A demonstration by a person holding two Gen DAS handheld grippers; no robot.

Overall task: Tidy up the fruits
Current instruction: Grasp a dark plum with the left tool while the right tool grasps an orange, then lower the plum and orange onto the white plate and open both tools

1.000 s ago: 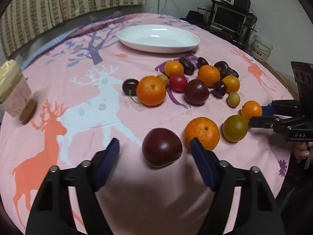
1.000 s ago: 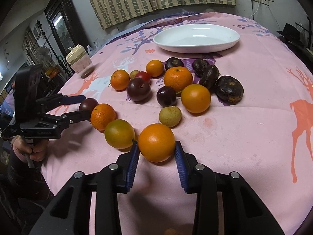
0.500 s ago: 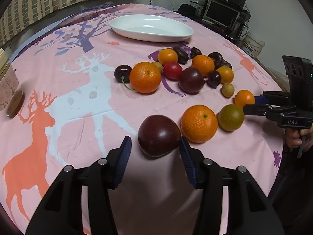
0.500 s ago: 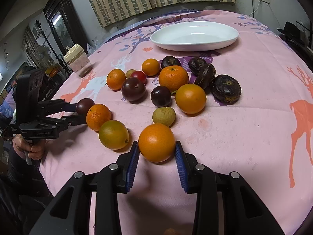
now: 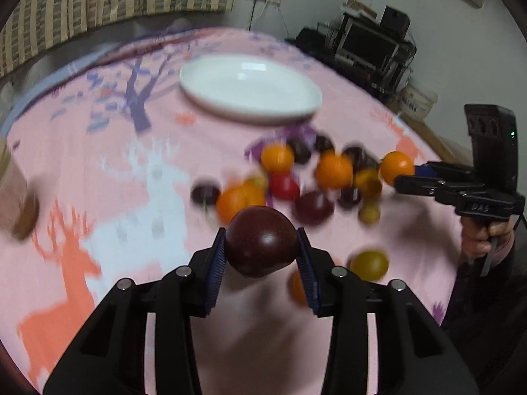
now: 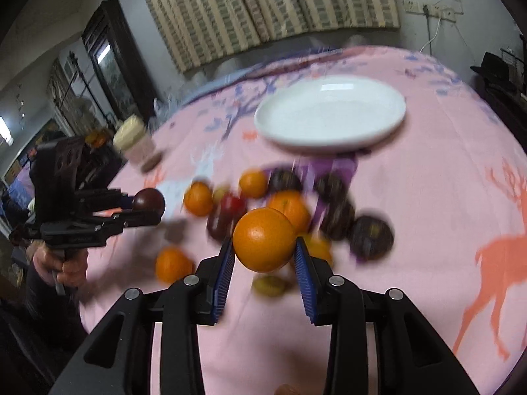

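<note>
My left gripper (image 5: 262,247) is shut on a dark red plum (image 5: 260,242) and holds it above the pink tablecloth. My right gripper (image 6: 265,247) is shut on an orange (image 6: 264,239), also lifted off the cloth. Each gripper shows in the other's view: the right one (image 5: 400,171) with its orange (image 5: 396,163), the left one (image 6: 148,209) with its plum (image 6: 148,199). A white oval plate (image 5: 250,89) lies empty at the far side; it also shows in the right wrist view (image 6: 331,114). Several oranges, plums and dark fruits (image 5: 332,171) lie blurred between plate and grippers.
A lidded jar (image 6: 133,140) stands at the table's left edge. A greenish-yellow fruit (image 5: 369,265) and an orange (image 6: 173,265) lie near the front edge. A desk with a monitor (image 5: 370,47) stands behind the table, striped curtains (image 6: 263,6) at the back.
Both grippers have closed on their fruits and lifted them off the cloth. The plum and the orange are now in the air, and the scene is blurred by the motion.
</note>
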